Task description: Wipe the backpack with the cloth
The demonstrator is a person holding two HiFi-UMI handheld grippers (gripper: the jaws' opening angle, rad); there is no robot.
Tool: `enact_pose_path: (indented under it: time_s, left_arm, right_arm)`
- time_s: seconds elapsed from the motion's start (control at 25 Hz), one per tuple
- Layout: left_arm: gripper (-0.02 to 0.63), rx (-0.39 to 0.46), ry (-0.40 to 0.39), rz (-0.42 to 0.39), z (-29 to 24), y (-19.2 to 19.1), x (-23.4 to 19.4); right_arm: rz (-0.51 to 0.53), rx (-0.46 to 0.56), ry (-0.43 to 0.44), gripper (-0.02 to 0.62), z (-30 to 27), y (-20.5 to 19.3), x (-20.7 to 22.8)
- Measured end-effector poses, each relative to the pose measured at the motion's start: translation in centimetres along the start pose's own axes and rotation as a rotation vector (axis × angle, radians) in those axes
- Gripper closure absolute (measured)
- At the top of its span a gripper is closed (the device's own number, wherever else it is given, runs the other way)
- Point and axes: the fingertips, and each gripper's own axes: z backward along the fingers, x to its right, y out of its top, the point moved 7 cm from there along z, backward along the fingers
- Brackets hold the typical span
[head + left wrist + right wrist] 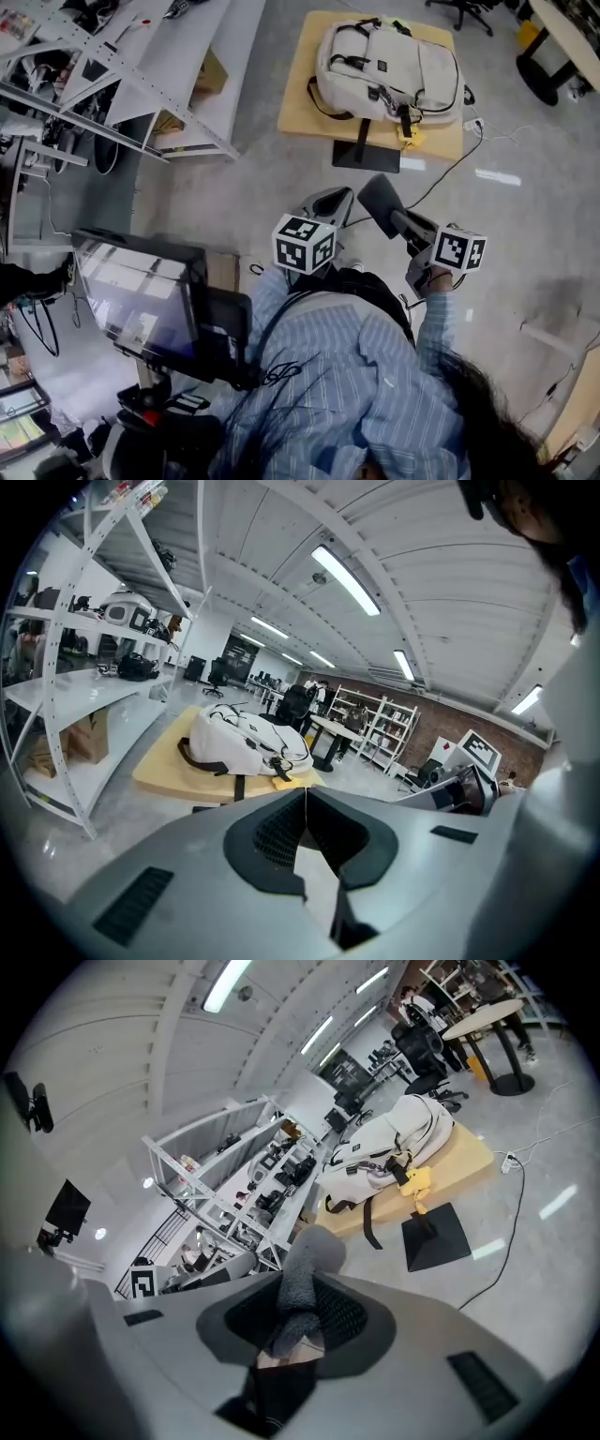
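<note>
- grey cloth (302, 1283) sits clamped between the jaws of your right gripper (394, 216), which are closed down on it, with a rounded fold standing proud of the tips.
- your left gripper (304, 795) carries nothing: its jaws meet tip to tip with no gap between them.
- the pale backpack (389, 70) lies flat on a low yellow-topped table (298, 108), well apart from both grippers. it is straight ahead across bare floor (234, 187), a shade toward your right.
- its long axis runs crosswise to you, left to right, and dark straps (367, 1219) trail over the table's near edge.
- you hold both grippers close in front of your chest, about level with each other. the cloth-bearing right one lines up more nearly with the bag's middle, so by this reading it should lead. the gap calls for a walk forward before any wipe.
- the head view alone lays out the whole gap and how the bag lies on the table, but it shows the cloth only as a dark flap.
- the right gripper view alone shows the cloth's nap and how deep it sits in the jaws. the left gripper view alone confirms that gripper is empty.
</note>
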Motion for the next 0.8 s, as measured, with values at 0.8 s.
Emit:
enact_pose_path:
  time_s: [0.8]
  left_arm:
    - [0.598,0.029,-0.095,-0.067,7.4,2.9,-7.3]
  right_arm:
    - [-0.038,0.049,0.000,0.495,-9.0,-3.1,-8.5]
